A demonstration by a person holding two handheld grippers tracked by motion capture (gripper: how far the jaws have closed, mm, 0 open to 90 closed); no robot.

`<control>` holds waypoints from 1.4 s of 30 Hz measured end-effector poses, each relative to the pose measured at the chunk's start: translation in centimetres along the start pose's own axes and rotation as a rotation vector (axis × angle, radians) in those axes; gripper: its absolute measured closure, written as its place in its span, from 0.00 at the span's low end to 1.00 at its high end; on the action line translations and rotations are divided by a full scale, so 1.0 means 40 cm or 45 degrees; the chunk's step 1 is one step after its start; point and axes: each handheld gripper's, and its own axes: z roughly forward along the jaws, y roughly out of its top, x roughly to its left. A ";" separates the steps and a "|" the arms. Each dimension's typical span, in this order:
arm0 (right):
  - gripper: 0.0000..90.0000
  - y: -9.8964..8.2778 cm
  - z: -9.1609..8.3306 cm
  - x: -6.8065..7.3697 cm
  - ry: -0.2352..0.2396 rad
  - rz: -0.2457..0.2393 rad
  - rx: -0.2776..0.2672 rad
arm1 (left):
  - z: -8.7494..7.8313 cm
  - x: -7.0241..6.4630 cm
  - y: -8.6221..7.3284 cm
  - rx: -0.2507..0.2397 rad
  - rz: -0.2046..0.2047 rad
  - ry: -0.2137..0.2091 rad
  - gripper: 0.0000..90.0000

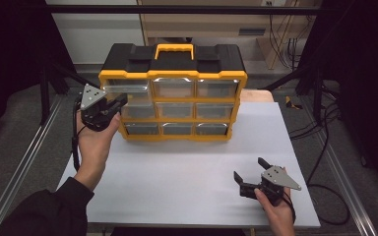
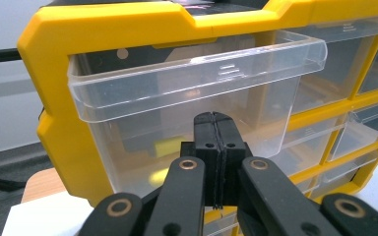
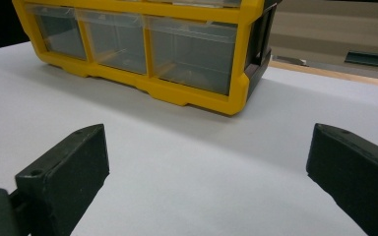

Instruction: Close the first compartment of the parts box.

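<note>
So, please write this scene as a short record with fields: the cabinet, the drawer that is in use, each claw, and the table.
cabinet: yellow and black drawer cabinet, standing upright at the far side of the table
drawer in use: top left clear drawer, pulled partly out
left claw: shut, jaws pressed together, right in front of the pulled-out drawer; contact cannot be told
right claw: open, nothing between its jaws, low over the near right of the table
table: white table top
</note>
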 end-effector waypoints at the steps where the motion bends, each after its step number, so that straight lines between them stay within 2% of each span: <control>1: 0.03 0.000 0.000 0.000 0.000 0.004 -0.001 | 0.001 0.001 0.001 0.000 0.000 0.001 0.99; 42: 0.03 0.000 -0.002 -0.002 0.002 0.006 -0.008 | 0.055 0.016 0.020 0.008 0.028 0.067 0.99</control>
